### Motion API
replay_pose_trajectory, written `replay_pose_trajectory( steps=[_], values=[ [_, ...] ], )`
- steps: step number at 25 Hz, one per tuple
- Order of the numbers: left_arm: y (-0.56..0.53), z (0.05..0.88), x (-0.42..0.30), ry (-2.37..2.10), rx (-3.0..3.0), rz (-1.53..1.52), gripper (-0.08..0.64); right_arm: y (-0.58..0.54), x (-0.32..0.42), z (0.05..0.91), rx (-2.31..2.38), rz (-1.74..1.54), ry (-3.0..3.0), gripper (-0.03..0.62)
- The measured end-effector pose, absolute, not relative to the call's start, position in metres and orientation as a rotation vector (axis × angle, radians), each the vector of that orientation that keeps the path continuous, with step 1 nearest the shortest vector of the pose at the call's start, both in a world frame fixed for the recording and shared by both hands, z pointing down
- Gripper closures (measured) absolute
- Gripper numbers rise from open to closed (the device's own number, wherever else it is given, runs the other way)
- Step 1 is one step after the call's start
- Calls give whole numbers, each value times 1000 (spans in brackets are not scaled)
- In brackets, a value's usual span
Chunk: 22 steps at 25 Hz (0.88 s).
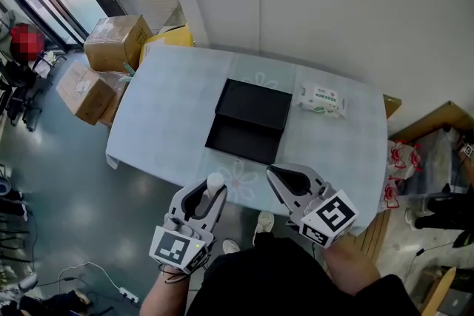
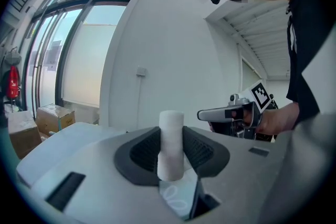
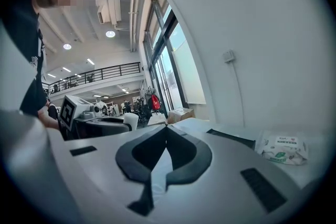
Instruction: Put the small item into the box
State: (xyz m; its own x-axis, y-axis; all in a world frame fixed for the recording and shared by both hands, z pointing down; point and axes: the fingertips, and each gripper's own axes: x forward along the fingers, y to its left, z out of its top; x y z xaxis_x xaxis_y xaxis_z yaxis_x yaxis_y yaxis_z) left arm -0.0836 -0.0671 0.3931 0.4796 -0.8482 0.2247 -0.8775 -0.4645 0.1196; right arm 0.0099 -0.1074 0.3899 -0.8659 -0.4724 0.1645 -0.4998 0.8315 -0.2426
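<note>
A small white cylinder (image 1: pixel 215 183) stands upright between the pads of my left gripper (image 1: pixel 211 190), which is shut on it just over the table's near edge. In the left gripper view the white cylinder (image 2: pixel 170 144) fills the gap between the dark pads. The black box (image 1: pixel 248 122) lies open in the middle of the table, beyond both grippers. My right gripper (image 1: pixel 276 175) hovers to the right of the left one, its jaws shut with their tips touching and nothing between them. From the right gripper view (image 3: pixel 167 128) the box's dark edge (image 3: pixel 231 136) shows ahead.
The table (image 1: pixel 170 115) has a pale blue cloth. A pack of wet wipes (image 1: pixel 321 100) lies right of the box. Cardboard boxes (image 1: pixel 115 41) stand on the floor at the far left corner. Bags (image 1: pixel 400 159) and wooden boards sit off the right edge.
</note>
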Motion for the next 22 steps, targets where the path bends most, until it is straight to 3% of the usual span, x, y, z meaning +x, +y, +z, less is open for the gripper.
replay_pose_trajectory(
  steps=[22],
  values=[
    [-178, 457, -61, -1264, 2733, 642, 428, -176, 51, 413, 1020, 512, -2813, 583]
  ],
)
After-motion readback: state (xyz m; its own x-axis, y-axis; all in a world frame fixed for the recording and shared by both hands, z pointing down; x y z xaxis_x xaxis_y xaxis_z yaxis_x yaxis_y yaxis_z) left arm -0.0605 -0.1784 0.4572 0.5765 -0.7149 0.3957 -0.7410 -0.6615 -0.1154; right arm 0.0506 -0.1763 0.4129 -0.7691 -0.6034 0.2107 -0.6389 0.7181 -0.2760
